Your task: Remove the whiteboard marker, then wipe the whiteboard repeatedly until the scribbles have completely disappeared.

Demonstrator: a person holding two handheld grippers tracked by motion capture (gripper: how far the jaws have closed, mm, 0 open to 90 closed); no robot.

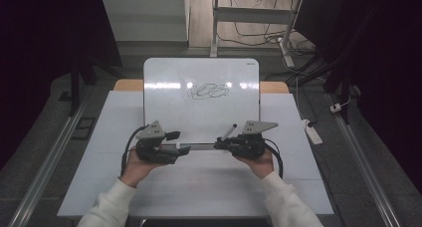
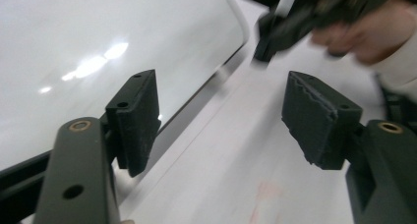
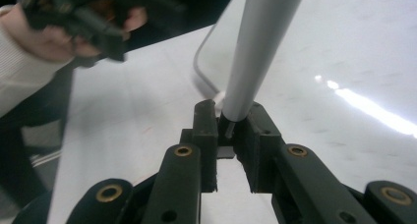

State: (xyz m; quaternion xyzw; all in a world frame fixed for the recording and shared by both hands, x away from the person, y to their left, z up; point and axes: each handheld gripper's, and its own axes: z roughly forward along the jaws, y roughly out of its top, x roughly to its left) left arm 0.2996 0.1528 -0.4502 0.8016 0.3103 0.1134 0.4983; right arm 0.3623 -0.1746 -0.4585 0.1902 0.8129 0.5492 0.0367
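Observation:
A whiteboard lies on the white table with a dark scribble near its far middle. My right gripper rests at the board's near edge, shut on a grey marker that points up and away. In the right gripper view the marker's barrel rises from between the closed jaws of the right gripper. My left gripper stands open at the board's near edge, left of centre. The left gripper view shows its pads wide apart over the board's edge, with nothing between them.
The white table spans the foreground beneath both forearms. A power strip and cables lie on the floor to the right. A desk frame stands beyond the table. Rails run along the floor on both sides.

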